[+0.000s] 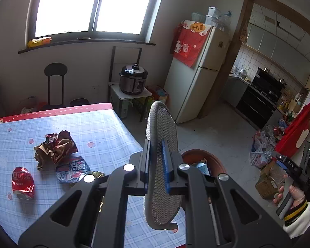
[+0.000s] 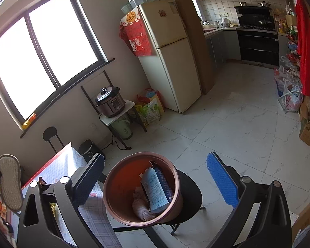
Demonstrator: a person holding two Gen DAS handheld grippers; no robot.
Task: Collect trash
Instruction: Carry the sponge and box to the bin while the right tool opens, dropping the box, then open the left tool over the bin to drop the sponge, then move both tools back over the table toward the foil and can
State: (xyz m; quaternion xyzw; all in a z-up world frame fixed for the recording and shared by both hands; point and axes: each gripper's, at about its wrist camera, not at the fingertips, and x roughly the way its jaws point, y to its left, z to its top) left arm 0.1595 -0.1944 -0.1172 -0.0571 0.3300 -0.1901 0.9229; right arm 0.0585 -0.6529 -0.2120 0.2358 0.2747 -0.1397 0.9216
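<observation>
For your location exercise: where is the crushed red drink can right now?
In the left wrist view, the crushed red drink can lies on the checked tablecloth, lower left, beside the crumpled brown wrapper.

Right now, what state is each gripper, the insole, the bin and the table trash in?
Left gripper: shut on the insole.
Insole: held upright, clear of the table.
Right gripper: open, empty, above the bin.
Bin: upright on a black stool, partly filled.
Wrappers: crumpled, on the table.
</observation>
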